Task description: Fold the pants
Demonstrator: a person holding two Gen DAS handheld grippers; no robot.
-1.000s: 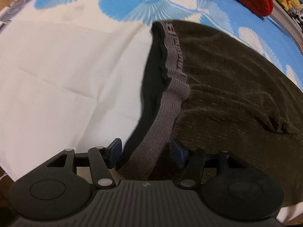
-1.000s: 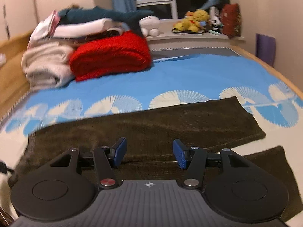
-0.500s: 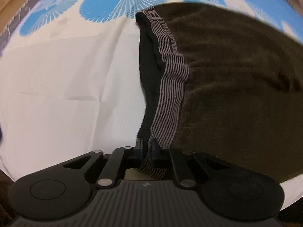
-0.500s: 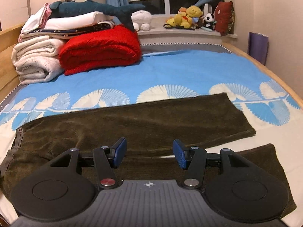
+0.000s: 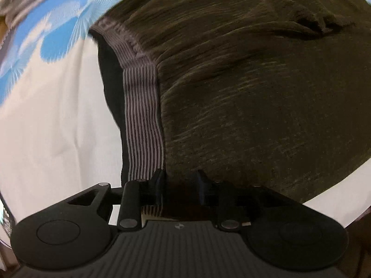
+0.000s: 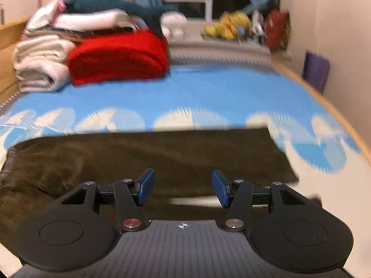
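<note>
My left gripper [image 5: 179, 180] is pinched on the waistband [image 5: 142, 125], lifting the pants [image 5: 255, 92] to fold. Right gripper [image 6: 183, 188] gapes wide, holding nothing, above the legs just ahead.

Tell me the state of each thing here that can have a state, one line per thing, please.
left gripper: shut on the waistband
waistband: pinched, pulled taut
pants: spread flat on the bed, legs side by side
right gripper: open, holding nothing
red blanket: folded
</note>
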